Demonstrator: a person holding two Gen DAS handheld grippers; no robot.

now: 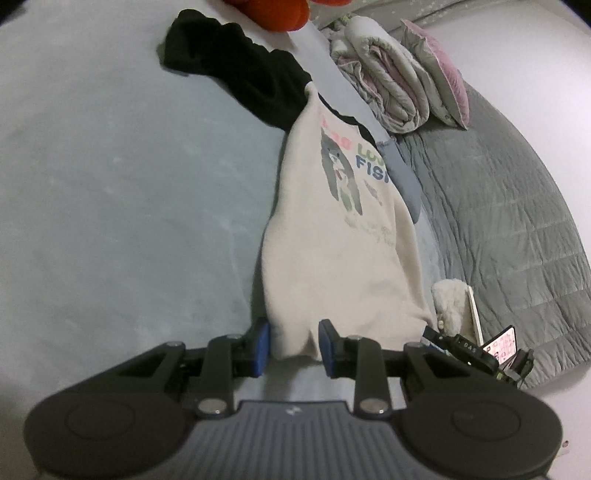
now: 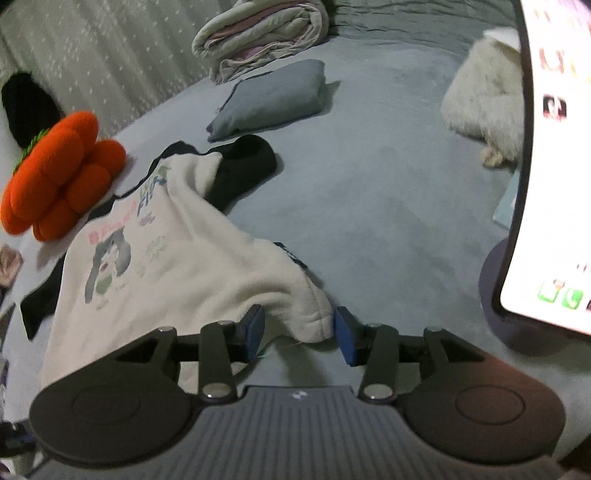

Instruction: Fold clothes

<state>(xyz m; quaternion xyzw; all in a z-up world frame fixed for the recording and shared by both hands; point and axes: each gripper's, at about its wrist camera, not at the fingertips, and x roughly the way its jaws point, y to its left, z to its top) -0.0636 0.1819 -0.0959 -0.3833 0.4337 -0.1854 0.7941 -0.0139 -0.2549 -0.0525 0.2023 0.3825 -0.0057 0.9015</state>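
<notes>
- Left gripper (image 1: 293,345): jaws part-open, with a fold of the cream sweatshirt's (image 1: 332,240) hem edge lying between the blue pads (image 1: 261,345); the pads stand just beside the cloth on either side, and a firm pinch cannot be confirmed.
- Right gripper (image 2: 300,334): jaws likewise apart, a bunched hem corner of the same sweatshirt (image 2: 177,266) sitting between them; the right-hand pad (image 2: 343,334) appears clear of the fabric, so it does not look clamped.
- Cream sweatshirt: lies lengthwise on the blue-grey bedspread (image 1: 110,184), printed cat-and-lettering side up, black sleeves (image 1: 251,74) trailing at the far end. Judged soft, thick and fleecy, light in weight, limp rather than stiff; it should drape and sag between two holds and drag on the plush surface instead of sliding freely. Nothing about it looks fragile.
- Suggested hold: the ribbed hem corners, where the doubled cloth gives the pads bulk to bite; a single thin layer would likely slip out.
- Folded grey garment (image 2: 269,99): lies beyond the sweatshirt, near one black sleeve (image 2: 243,166).
- Orange plush cushion (image 2: 62,173): beside the collar end, touching or nearly touching the garment.
- Rolled quilt (image 2: 258,33) and pink-edged pillow (image 1: 439,70): well apart at the bed's far side.
- White fluffy item (image 2: 480,99) and lit phone screen (image 2: 554,166) on a stand: off to the right.
</notes>
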